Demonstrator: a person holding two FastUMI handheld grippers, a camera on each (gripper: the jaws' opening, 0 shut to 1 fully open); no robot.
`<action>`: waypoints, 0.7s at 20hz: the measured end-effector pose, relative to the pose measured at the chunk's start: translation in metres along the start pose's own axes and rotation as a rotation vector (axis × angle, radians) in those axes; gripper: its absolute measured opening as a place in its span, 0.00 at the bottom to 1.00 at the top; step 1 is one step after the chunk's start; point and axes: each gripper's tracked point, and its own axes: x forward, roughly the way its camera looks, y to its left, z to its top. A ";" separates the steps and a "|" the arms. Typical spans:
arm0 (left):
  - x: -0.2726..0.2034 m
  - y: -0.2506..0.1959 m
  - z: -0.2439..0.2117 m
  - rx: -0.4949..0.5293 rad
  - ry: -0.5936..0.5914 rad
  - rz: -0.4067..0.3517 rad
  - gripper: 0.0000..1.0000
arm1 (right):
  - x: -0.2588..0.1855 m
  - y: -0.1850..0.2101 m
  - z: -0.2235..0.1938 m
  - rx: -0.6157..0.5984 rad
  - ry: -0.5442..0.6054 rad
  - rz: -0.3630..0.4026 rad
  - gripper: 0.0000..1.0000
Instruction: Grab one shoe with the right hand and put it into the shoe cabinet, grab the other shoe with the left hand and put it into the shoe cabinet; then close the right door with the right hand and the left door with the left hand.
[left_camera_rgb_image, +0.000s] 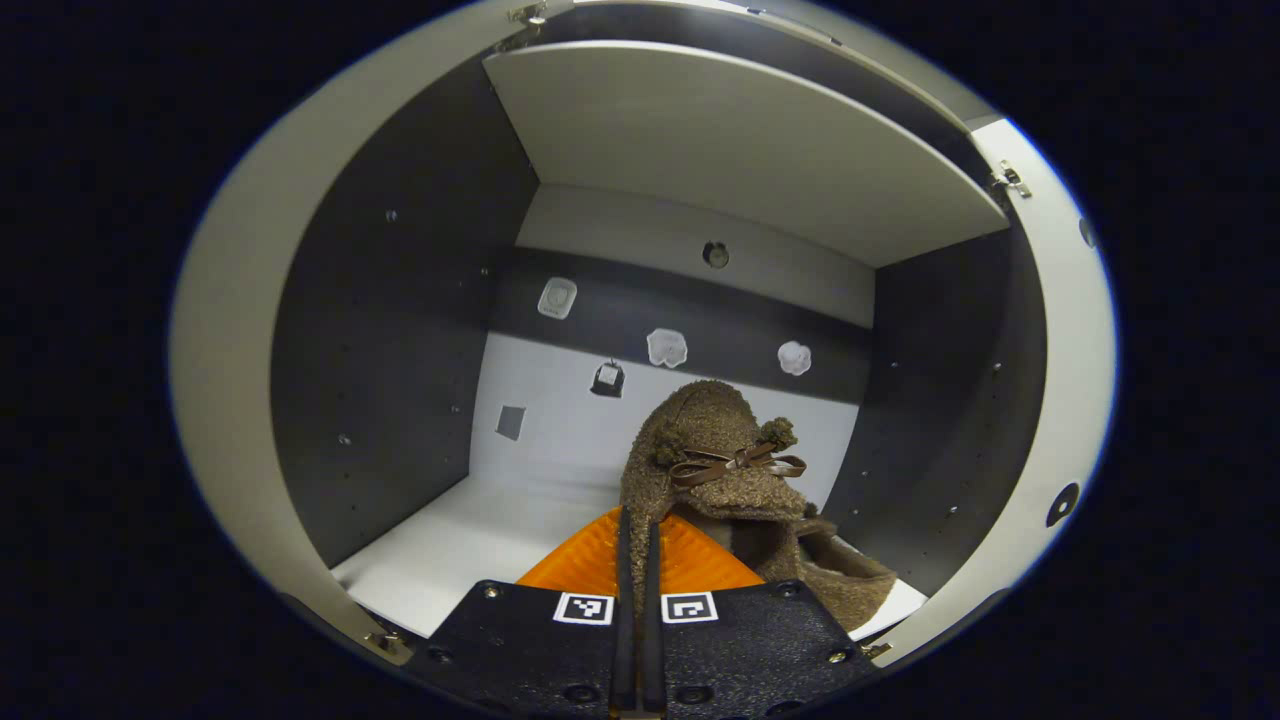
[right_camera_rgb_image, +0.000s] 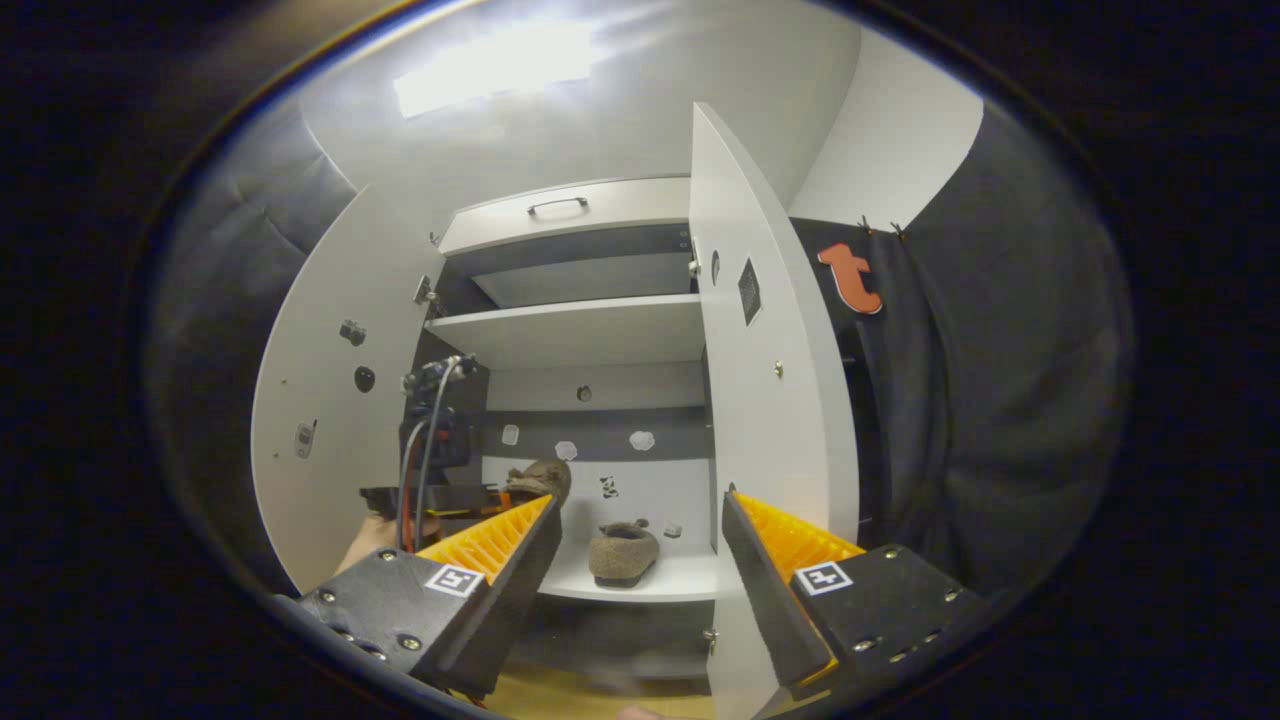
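**Both doors open, one slipper shelved, the other held inside the cabinet**

Already the shoe cabinet (right_camera_rgb_image: 580, 330) stands with both doors swung wide in the right gripper view: the left door (right_camera_rgb_image: 330, 400) leans outward on one side, the right door (right_camera_rgb_image: 770, 420) juts edge-on toward the camera. Above the open compartments sits a drawer front with a handle (right_camera_rgb_image: 558, 205). A white shelf (right_camera_rgb_image: 570, 330) divides the interior, and below it lies the bottom board (right_camera_rgb_image: 690, 578).

On that bottom board rests one fuzzy brown slipper (right_camera_rgb_image: 623, 552), flat on its sole and free of any grip. To its left, the left gripper (right_camera_rgb_image: 500, 492) reaches into the cabinet from beside the left door, a hand (right_camera_rgb_image: 368, 540) behind it, carrying the second slipper (right_camera_rgb_image: 540, 478) above the board.

From the left gripper view, the left gripper (left_camera_rgb_image: 640, 540) has its jaws clenched on the second slipper's fleecy edge, the fingers pressed nearly together. This slipper (left_camera_rgb_image: 715, 460) hangs upright inside the lower compartment, a small brown bow (left_camera_rgb_image: 737, 463) on its front. Behind it, part of the shelved slipper (left_camera_rgb_image: 845, 580) shows on the board at the right.

The right gripper (right_camera_rgb_image: 635, 560) hangs outside the cabinet, jaws released and spread wide, grasping nothing.
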 end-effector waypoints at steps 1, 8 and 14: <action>0.011 0.003 -0.012 0.009 0.026 0.016 0.04 | 0.000 -0.001 0.003 -0.005 -0.016 -0.004 0.97; 0.036 0.022 -0.001 -0.074 -0.048 0.014 0.35 | -0.001 0.008 -0.003 -0.037 -0.013 -0.003 0.97; -0.012 0.024 0.017 0.024 -0.076 0.056 0.97 | -0.017 0.015 -0.001 -0.027 -0.003 0.001 0.97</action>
